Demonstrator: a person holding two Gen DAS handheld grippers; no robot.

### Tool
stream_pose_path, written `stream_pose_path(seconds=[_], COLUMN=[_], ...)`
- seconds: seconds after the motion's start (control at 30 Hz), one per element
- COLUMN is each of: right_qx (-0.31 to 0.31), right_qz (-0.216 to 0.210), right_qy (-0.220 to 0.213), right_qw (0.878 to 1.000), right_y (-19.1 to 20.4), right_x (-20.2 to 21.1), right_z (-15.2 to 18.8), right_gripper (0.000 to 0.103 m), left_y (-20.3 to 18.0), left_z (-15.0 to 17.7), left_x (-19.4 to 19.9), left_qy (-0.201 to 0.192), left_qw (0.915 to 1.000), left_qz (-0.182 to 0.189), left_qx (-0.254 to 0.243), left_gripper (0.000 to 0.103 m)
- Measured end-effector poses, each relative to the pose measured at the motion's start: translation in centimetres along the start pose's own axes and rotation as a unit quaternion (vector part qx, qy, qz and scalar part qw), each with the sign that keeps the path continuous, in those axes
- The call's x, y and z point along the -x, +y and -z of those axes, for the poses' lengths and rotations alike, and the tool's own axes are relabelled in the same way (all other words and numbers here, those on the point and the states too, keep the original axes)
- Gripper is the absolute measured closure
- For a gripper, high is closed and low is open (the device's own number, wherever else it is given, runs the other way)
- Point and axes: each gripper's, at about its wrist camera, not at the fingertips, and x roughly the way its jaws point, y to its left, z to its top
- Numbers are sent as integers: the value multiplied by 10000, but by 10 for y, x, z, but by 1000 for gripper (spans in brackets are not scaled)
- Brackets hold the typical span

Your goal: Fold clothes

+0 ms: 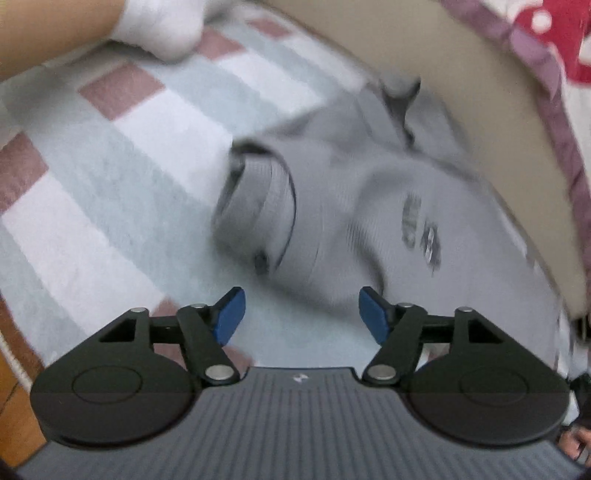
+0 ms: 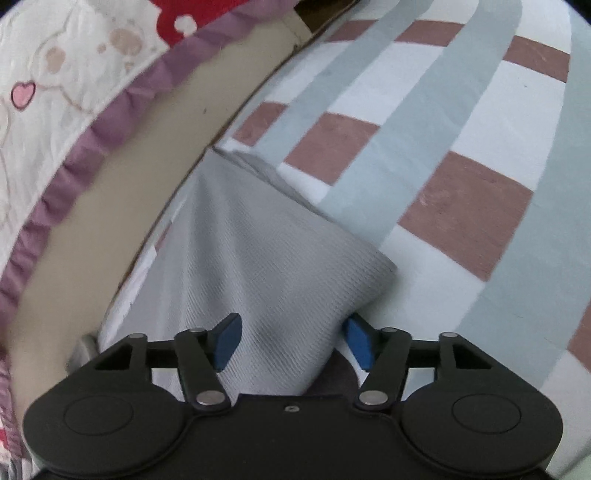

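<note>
A grey sweatshirt [image 1: 351, 221] lies on a checked rug [image 1: 110, 166], blurred in the left wrist view, with its ribbed collar [image 1: 258, 206] to the left and a dark print [image 1: 421, 229] to the right. My left gripper [image 1: 303, 314] hangs open at the garment's near edge, and its blue pads [image 1: 231, 314] touch no cloth. In the right wrist view a folded grey part of the sweatshirt [image 2: 258, 258] runs from the bed's side down between the jaws of my right gripper [image 2: 291, 341]. That gripper stands open, with the cloth slack on the rug [image 2: 443, 147] between its pads.
A beige bed base [image 1: 461, 92] [image 2: 129, 184] borders the rug, and a quilt with a purple frill [image 2: 55, 110] hangs over it. A person's foot in a white sock [image 1: 162, 26] rests on the rug at the far left. Wooden floor [image 1: 14, 406] shows beyond the rug's edge.
</note>
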Motion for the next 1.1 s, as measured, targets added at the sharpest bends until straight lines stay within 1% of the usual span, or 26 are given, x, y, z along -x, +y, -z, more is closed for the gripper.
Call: stream_pose_path(seconds=[0.03,0.1,0.13,0.17,0.2,0.23,0.3,0.33,0.37,0.4,0.43,0.47,0.53,0.6,0.63,0.67,0.73,0.77,0.8,0.87,0.9,0.97,1.0,1.03,1.07,1.1], right_qx=[-54,17,143,289,400,480,676,775,1031,1375,1729,1990,2323,2460,2446,2417,2201,2069,1995,1877,1615,1012,611,149,-291,-658], right_qz=[-53,-136,-91,-23,36,109,118,116,85,173,283,444,722,968,1088,1208,1307,1280,1229,1205,1130,951,790,638,476,343], right_qy=[-104,-244,-260,-237,-224,-266,-629,-821,-1065,-1231,-1378,-1443,-1442,-1367,-1309,-1248,-1126,-1096,-1080,-1006,-925,-746,-701,-671,-615,-535], right_qw=[9999,9996,9995,9993,9989,9984,9957,9935,9889,9827,9749,9683,9592,9547,9546,9547,9601,9637,9661,9696,9760,9875,9925,9956,9965,9958], right_y=[-1,2,4,6,7,8,14,17,24,32,40,45,50,50,48,46,38,35,33,32,25,11,0,-12,-26,-38], right_x=[-1,-6,-8,-12,-14,-14,3,12,23,32,41,45,46,44,40,35,28,25,24,20,20,21,23,25,26,26], right_z=[0,1,2,2,2,2,-1,-2,-4,-4,-3,0,2,1,0,-2,-7,-11,-11,-12,-13,-14,-14,-14,-14,-13], right_gripper=[34,41,60,84,92,93,94,94,95,96,96,96,97,97,97,97,97,97,97,97,96,91,88,87,87,87], left_y=[2,4,6,5,5,4,1,2,4,6,9,8,3,-2,0,6,18,23,27,28,29,30,30,30,30,27], left_z=[0,2,3,3,4,4,4,2,0,-4,-8,-9,-11,-12,-14,-16,-22,-24,-26,-30,-32,-34,-34,-34,-34,-34], left_x=[-4,-7,-8,-10,-11,-12,-20,-21,-22,-21,-19,-12,3,9,6,-2,-20,-21,-21,-23,-25,-27,-27,-28,-28,-24], left_qy=[-42,-225,-320,-485,-658,-831,-1121,-1172,-1212,-1151,-1077,-1106,-1186,-1073,-883,-629,-107,-145,-220,-222,-219,-256,-262,-267,-272,-407], left_qw=[10000,9997,9993,9988,9977,9959,9909,9901,9894,9907,9920,9907,9869,9851,9878,9923,9981,9984,9983,9979,9977,9973,9969,9964,9959,9943], left_qz=[55,79,89,-25,-155,-284,-460,-415,-355,-217,-70,-59,-69,-98,-89,-25,117,228,345,430,468,553,627,704,781,837], left_qx=[40,111,147,43,-77,-198,-583,-657,-715,-689,-653,-786,-1093,-1342,-1279,-1062,-594,-498,-419,-431,-441,-420,-400,-379,-358,-516], left_gripper=[33,33,32,32,32,32,34,47,63,86,86,86,86,85,83,81,79,77,70,69,69,66,61,61,63,89])
